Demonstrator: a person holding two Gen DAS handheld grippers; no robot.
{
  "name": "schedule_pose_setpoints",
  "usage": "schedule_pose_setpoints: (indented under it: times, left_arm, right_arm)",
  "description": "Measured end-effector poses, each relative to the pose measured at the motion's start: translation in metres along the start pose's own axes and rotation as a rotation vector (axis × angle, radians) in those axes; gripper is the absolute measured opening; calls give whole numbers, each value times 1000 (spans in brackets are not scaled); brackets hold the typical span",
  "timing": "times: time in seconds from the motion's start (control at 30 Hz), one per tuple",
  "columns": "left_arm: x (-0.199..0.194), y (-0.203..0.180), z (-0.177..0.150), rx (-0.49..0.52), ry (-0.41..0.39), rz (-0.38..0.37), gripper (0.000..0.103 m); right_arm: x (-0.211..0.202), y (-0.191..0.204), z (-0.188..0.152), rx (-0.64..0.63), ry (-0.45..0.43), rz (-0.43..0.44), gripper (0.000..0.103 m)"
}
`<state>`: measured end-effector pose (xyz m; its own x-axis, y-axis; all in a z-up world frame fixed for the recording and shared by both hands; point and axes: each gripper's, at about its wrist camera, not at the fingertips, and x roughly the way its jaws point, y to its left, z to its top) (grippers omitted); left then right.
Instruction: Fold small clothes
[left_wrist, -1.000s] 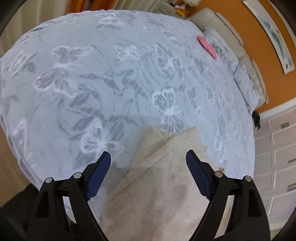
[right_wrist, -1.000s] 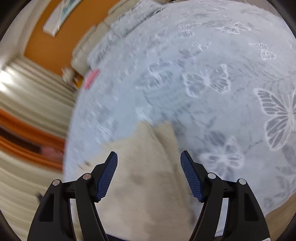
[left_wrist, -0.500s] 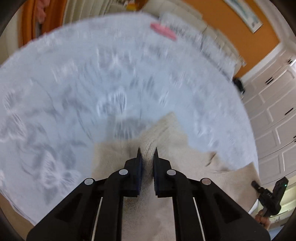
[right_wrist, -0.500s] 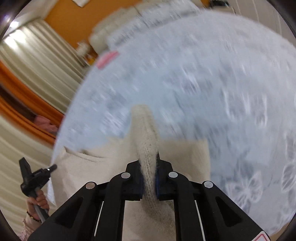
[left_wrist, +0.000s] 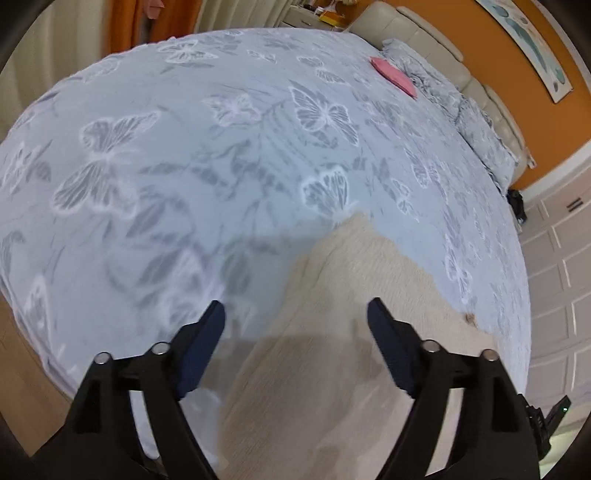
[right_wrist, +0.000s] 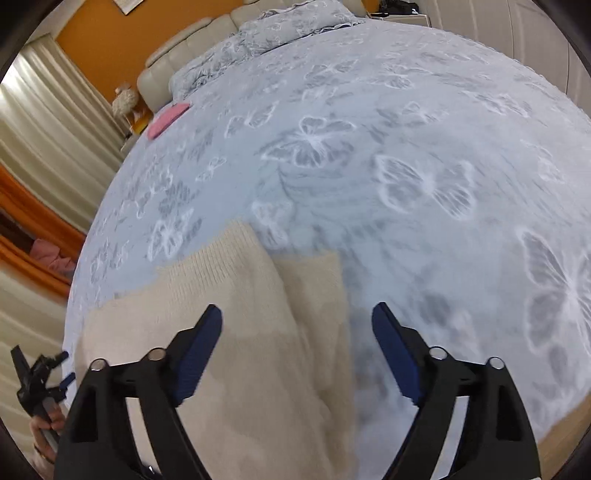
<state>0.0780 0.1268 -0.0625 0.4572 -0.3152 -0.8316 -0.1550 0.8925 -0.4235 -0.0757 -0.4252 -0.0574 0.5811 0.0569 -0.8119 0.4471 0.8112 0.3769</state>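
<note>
The cream knitted garment (left_wrist: 343, 332) lies flat on the bed's grey butterfly-print bedspread (left_wrist: 184, 166). Left gripper (left_wrist: 295, 332) and right gripper (right_wrist: 297, 336) hover above it, fingers spread apart, holding nothing.

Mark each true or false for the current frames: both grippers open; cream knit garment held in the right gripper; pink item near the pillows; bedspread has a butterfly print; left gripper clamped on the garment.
1. Both grippers are open. True: the left gripper and the right gripper each have their jaws spread wide.
2. The right gripper holds the cream knit garment. False: the garment lies on the bedspread, not between the fingers.
3. A pink folded item lies near the pillows. True.
4. The bedspread has a butterfly print. True.
5. The left gripper is clamped on the garment. False: its jaws are apart, above the cloth.
</note>
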Motion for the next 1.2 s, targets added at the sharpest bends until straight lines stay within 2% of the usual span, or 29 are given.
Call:
schedule_pose_setpoints:
  times: [0.07, 0.13, 0.17, 0.2, 0.23, 0.27, 0.3, 0.33, 0.4, 0.5, 0.6, 0.67, 0.73, 0.83, 0.9, 0.97, 1.0, 1.03, 1.07, 1.1, 1.13, 1.2]
  left_arm:
    - [13, 9, -8, -26, 83, -5, 86]
    - [32, 14, -16, -69, 172, -27, 86]
    - [39, 14, -20, -87, 177, -40, 90]
    - [38, 11, -22, -76, 142, -40, 91]
    - [39, 3, -23, -49, 132, -47, 90]
    - [41, -2, -23, -39, 142, -60, 75]
    - [43, -8, -22, -36, 154, -85, 34]
    - [46, -16, -18, -43, 189, -111, 22]
    - [36, -31, -6, -42, 177, -145, 17]
    - [-8, -70, 22, 44, 99, -259, 15]
    - [-47, -105, 46, 110, 51, -339, 15]
    - [-71, -125, 62, 143, 21, -381, 15]
    - [-75, -136, 73, 151, 14, -400, 15]
    - [-56, -136, 78, 140, 27, -368, 15]
    - [-11, -128, 72, 120, 85, -318, 20]
    - [47, -118, 54, 91, 161, -211, 23]
    - [70, -109, 46, 84, 190, -152, 23]
    - [93, -102, 35, 83, 223, -63, 23]
    - [99, -96, 27, 71, 232, -22, 23]
    - [97, -90, 22, 47, 202, -42, 25]
    - [90, -88, 19, 37, 166, -54, 27]
    - [64, -97, 19, 69, 76, -17, 37]
  right_arm:
    - [12, -14, -10, 18, 74, -12, 85]
    - [34, -24, -16, 94, 154, 46, 85]
    - [45, -26, -17, 127, 175, 78, 87]
    - [51, -25, -19, 155, 183, 97, 87]
    - [54, -23, -19, 171, 159, 93, 86]
    - [56, -18, -17, 168, 136, 107, 74]
    - [59, -10, -13, 160, 144, 148, 25]
    - [62, -6, -9, 175, 165, 173, 26]
    - [44, 10, 11, 159, 108, 208, 23]
    - [-7, 47, 48, 36, 3, 270, 22]
    - [-62, 77, 78, -78, -105, 299, 22]
    - [-96, 82, 96, -111, -172, 302, 22]
    - [-112, 78, 107, -110, -213, 284, 23]
    - [-99, 45, 118, -57, -216, 189, 23]
    - [-61, 18, 114, 8, -168, 141, 27]
    - [-5, -17, 103, 83, -86, 89, 37]
    - [18, -35, 95, 109, -39, 25, 37]
    - [37, -52, 87, 133, 13, -64, 36]
    - [49, -66, 78, 175, 43, -145, 36]
    - [44, -73, 71, 210, 7, -113, 36]
    - [26, -74, 63, 234, -77, -52, 36]
    - [4, -61, 60, 196, -148, -37, 36]
